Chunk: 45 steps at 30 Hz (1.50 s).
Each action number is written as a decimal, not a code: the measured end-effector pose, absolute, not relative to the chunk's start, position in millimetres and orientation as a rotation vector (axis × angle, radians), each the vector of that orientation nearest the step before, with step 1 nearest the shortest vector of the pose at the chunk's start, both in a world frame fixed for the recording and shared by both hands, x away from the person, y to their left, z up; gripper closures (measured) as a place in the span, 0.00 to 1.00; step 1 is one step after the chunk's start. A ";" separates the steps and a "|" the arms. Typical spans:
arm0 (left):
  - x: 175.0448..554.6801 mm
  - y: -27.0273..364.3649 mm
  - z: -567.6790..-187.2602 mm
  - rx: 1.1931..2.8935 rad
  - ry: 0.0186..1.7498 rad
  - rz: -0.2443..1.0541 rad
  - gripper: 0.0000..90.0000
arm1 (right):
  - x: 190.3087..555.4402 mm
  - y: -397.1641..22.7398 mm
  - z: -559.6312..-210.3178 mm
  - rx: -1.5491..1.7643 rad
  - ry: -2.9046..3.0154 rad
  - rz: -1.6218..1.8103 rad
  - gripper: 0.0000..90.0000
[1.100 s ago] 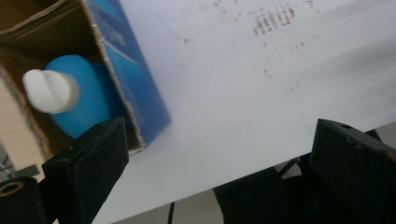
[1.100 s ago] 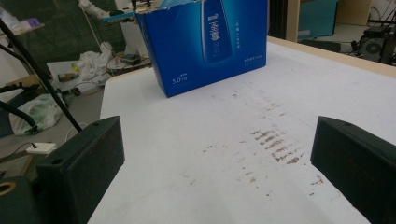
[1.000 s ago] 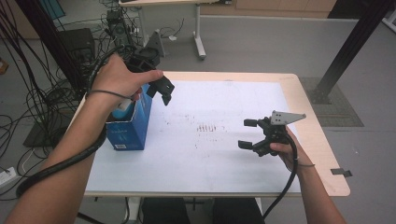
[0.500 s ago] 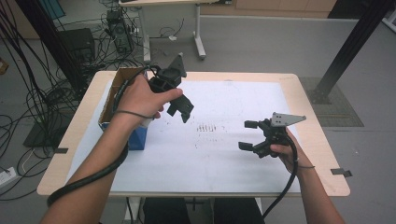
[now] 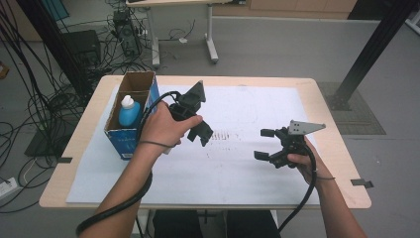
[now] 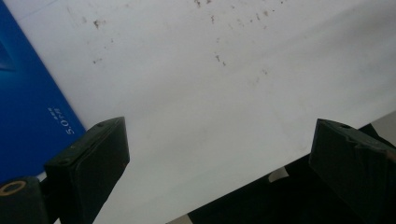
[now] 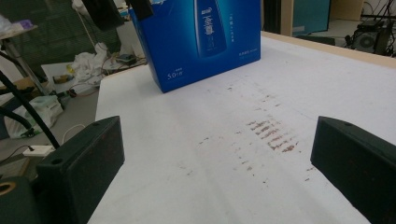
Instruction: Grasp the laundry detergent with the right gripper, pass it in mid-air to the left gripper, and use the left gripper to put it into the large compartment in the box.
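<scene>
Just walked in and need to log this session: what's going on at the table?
A person holds a gripper in each hand over a white-papered table. The left gripper, jaws open and empty, hangs just right of an open blue box with a bottle standing inside. The right gripper, also open and empty, hovers apart at the right.

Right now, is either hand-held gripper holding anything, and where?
Nothing held. Left hand-held gripper and right hand-held gripper are both open over the paper; bottle sits in the box.

High view looks down from six o'clock over the whole worktop (image 5: 327,104). Left gripper view skims the white paper (image 6: 210,93) closely; right gripper view faces the blue box (image 7: 205,42); both share them.
</scene>
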<state>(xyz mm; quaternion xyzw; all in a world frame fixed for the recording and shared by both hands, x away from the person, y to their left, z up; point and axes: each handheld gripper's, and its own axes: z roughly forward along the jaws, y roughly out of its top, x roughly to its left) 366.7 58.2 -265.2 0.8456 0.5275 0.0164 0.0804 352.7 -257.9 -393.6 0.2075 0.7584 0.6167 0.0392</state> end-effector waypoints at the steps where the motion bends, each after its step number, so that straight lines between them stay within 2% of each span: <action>1: 366.8 58.2 -268.9 2.525 1.587 0.058 0.06 | 352.6 -258.1 -393.9 0.640 2.324 1.892 0.03; 12: 369.6 56.8 -312.2 2.495 1.650 0.041 0.07 | 353.8 -258.1 -395.7 0.642 2.335 1.885 0.03; 24: 370.8 51.9 -338.1 2.508 1.666 0.006 0.07 | 353.6 -259.6 -397.8 0.649 2.337 1.884 0.03; 45: 370.1 51.9 -339.1 2.505 1.663 -0.004 0.07 | 354.3 -259.3 -398.0 0.648 2.332 1.884 0.03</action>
